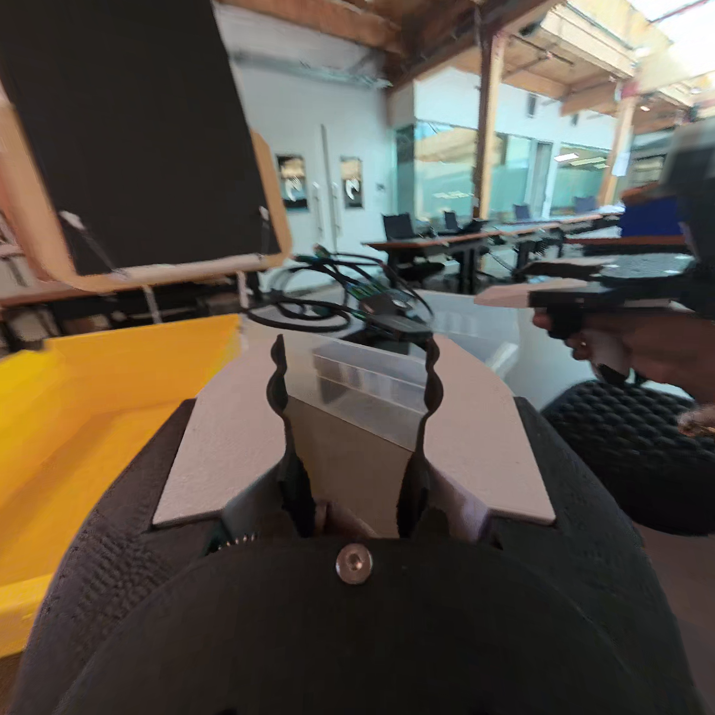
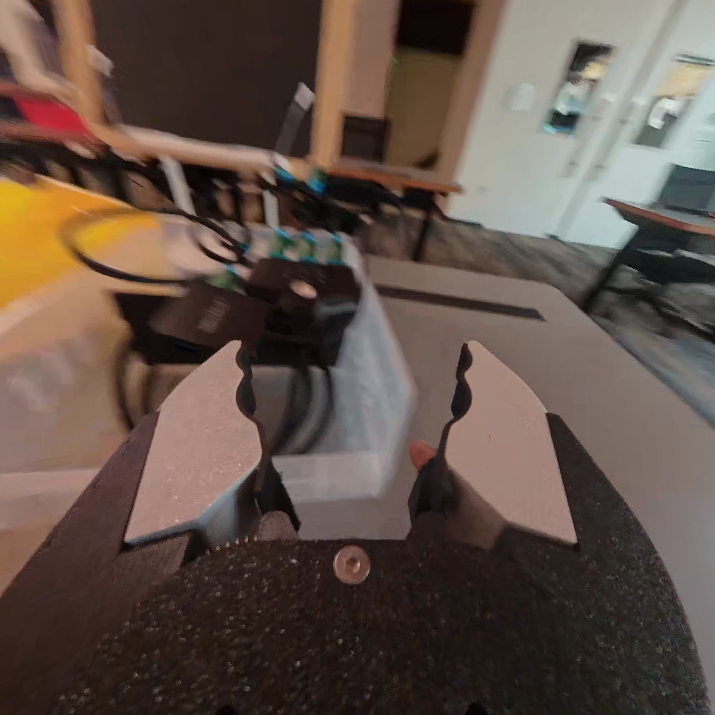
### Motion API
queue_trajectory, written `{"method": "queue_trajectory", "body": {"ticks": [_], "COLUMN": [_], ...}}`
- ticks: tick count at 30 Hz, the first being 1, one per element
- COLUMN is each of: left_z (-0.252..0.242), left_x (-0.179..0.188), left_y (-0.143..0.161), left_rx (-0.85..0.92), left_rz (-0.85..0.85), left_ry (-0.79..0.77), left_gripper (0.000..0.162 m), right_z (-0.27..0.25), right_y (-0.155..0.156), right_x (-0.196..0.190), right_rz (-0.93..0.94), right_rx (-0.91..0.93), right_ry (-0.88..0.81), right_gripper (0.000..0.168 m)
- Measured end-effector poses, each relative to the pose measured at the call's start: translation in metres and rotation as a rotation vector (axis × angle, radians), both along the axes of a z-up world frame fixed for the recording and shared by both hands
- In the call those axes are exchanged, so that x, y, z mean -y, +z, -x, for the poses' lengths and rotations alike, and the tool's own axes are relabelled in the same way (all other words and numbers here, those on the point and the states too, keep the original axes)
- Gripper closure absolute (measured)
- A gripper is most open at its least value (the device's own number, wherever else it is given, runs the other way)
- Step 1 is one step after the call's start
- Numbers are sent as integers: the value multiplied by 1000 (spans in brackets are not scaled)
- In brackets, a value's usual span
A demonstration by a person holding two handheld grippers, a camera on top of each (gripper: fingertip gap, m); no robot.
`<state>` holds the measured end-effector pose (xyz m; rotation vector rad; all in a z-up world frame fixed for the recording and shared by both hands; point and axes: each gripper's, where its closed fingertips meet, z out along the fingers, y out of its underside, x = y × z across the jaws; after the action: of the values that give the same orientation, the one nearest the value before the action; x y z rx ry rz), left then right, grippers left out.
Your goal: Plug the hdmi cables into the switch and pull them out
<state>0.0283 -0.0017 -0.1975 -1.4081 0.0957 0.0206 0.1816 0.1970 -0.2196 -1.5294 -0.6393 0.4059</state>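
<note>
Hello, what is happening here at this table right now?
A person holds a hand-held gripper in each hand. The left hand-held gripper and the right hand-held gripper are both open and hold nothing. Ahead, a black switch sits in a clear plastic bin with black cables at it; green-blue plugs seem to be in its ports. A yellow bin stands left.

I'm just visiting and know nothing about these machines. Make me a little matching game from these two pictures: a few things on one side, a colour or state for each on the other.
Things:
1. bin
2. switch
3. left claw
4. clear container

Descriptions:
a. black box with cables plugged in
b. open, holding nothing
c. yellow
d. see-through plastic

Pairs: 1-c, 2-a, 3-b, 4-d
</note>
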Motion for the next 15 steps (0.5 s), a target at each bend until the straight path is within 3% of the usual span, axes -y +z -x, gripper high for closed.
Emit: {"method": "queue_trajectory", "body": {"ticks": [4, 5, 6, 9, 11, 12, 14, 15], "left_z": [-32, -36, -38, -34, -23, -17, -5, -2], "left_x": [-37, -44, -51, -65, -71, -74, -79, -81], "left_y": [-32, -39, -45, -56, -62, -65, -72, -77], "left_rx": [4, 2, 7, 59, 74, 72, 65, 69], "left_rz": [214, 256, 290, 345, 366, 378, 413, 438], "left_ry": [-84, -90, -92, -70, -25, 4, 55, 64], "left_gripper": [72, 67, 63, 62, 63, 63, 65, 70], "right_z": [-22, -18, -11, -5, 7, 7, 4, 7], "right_y": [-52, -53, -54, -53, -53, -53, -58, -61], "right_x": [-23, -21, -14, 5, 16, 12, 3, 3], "right_rz": [178, 201, 203, 172, 246, 243, 227, 226], "right_rx": [159, 168, 183, 238, 171, 151, 201, 238], "right_ry": [-38, -1, 54, 154, 248, 223, 142, 140], "right_gripper": [76, 89, 125, 158, 154, 144, 105, 97]}}
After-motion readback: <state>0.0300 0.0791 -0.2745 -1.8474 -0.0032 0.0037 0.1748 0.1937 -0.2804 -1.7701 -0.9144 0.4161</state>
